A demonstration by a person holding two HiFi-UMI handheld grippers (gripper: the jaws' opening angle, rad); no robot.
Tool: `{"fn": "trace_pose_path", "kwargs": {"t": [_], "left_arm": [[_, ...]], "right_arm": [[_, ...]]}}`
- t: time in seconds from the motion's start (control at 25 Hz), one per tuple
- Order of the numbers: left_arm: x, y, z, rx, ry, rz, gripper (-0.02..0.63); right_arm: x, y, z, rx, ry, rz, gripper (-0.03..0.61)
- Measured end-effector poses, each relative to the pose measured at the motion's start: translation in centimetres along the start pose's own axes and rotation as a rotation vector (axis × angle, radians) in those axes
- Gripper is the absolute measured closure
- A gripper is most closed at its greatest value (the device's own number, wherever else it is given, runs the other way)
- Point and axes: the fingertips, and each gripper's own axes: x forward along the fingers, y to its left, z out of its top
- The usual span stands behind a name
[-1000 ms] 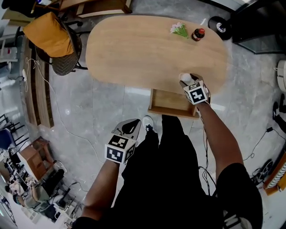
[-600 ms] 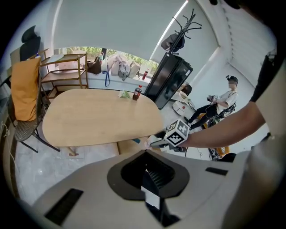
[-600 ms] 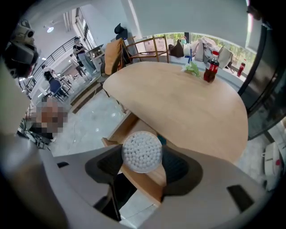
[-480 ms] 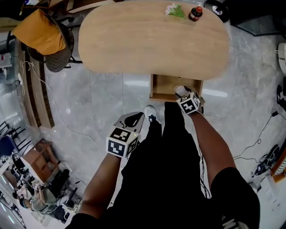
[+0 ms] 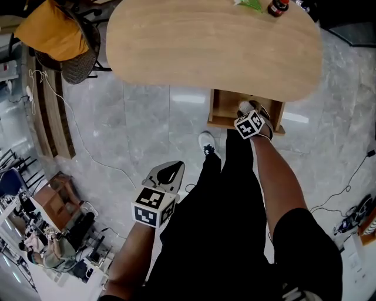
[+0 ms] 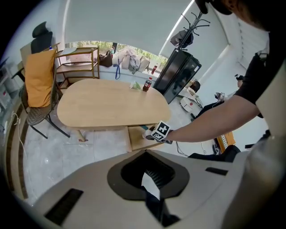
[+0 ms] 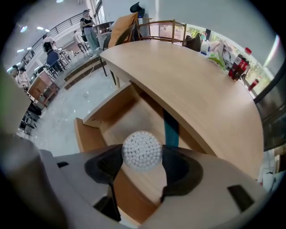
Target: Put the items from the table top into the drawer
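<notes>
As a person stands at the near edge of an oval wooden tabletop (image 5: 200, 41), the right gripper (image 5: 248, 110) reaches over the open drawer (image 5: 225, 111) slung beneath that edge, toward the tabletop's right end. From the head view, little more than the gripper's marker cube and a spot of white show there. The right gripper view makes the grasp plain: its jaws are spread partway and pressed on either side of a round white tub of cotton swabs (image 7: 142, 150). The swab tips face the camera, and the tub is held above the drawer's bare wooden floor near its front. That view also shows, as the head view does not, a teal item (image 7: 171, 129) lying toward the back of the drawer, under the tabletop's edge.

The left gripper (image 5: 166, 174) hangs low at the person's side, above the grey marble floor (image 5: 147, 129) and well apart from the drawer. Its own view shows the jaws brought together with nothing between them and, beyond them, the right arm stretched to the drawer from the side.

A dark red-capped bottle (image 5: 277, 7) and a green sprig (image 5: 251, 3) with white flowers rest near each other at the tabletop's far edge. The head view's frame cuts them in half, but both gripper views show them whole. A chair (image 5: 79, 70) draped in orange sits off the tabletop's left end.
</notes>
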Motion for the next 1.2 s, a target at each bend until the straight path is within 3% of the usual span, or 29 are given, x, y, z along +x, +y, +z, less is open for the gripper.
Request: {"fn": "trace_pose_path", "kwargs": {"t": [0.28,0.44,0.56,0.6,0.68,0.88,1.2], "left_arm": [[-0.9,1.4,-0.4,0.015,-0.027,0.004,0.614],[-3.4,0.6,0.8,0.037,-0.085,-0.026,0.614],[-6.3,-0.5,1.9,0.090,-0.147,-0.050,0.614],[-7.1,-1.0,2.2,0.114,-0.173,-0.060,0.614],[-8.8,-2.0,2.6,0.168,-0.217,-0.083,0.614],[-11.4,-4.4,3.4,0.295,-0.308,-0.137,0.614],[-16.9,-11.4,2.9,0.397,-0.447,-0.212,0.614]], "right_arm": [[-0.1,0.8,0.1,-0.026,0.046,-0.003,0.310],[-4.4,2.2,0.1,-0.033,0.038,-0.002,0.310],[-10.4,3.6,0.6,0.020,-0.012,0.003,0.313],[-12.9,3.8,1.0,0.052,-0.045,-0.003,0.349],[-18.4,5.0,2.1,0.144,-0.143,0.010,0.564],[-32.8,9.2,5.9,0.363,-0.484,0.120,0.575],[-50.5,14.7,6.1,0.429,-0.809,0.087,0.577]]}}
